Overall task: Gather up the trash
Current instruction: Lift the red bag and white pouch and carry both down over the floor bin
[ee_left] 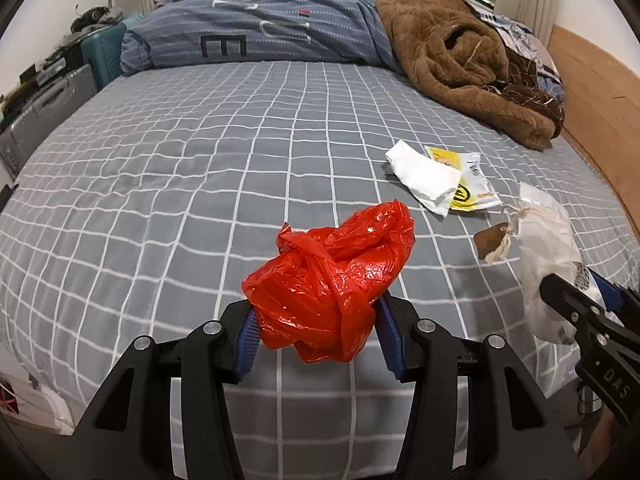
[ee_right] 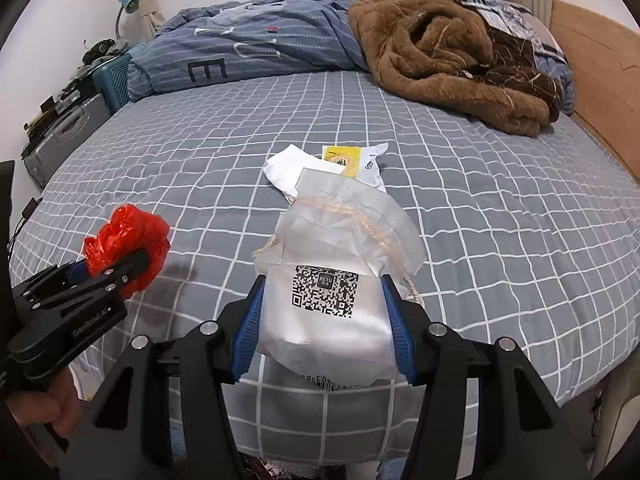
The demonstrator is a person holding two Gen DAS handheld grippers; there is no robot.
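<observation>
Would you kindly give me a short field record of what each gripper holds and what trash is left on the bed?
left gripper: shut on red plastic bag
right gripper: shut on white paper bag
left on bed: crumpled white paper, yellow wrapper
far end of bed: brown blanket, blue duvet

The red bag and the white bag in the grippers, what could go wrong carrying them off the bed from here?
1. The left gripper pinches only the lower bulge of the crumpled red bag; thin plastic might slip free.
2. The white bag in the right gripper trails a drawstring and tag that could snag.
3. The white wrapper and yellow packet on the bedsheet could be forgotten.
</observation>
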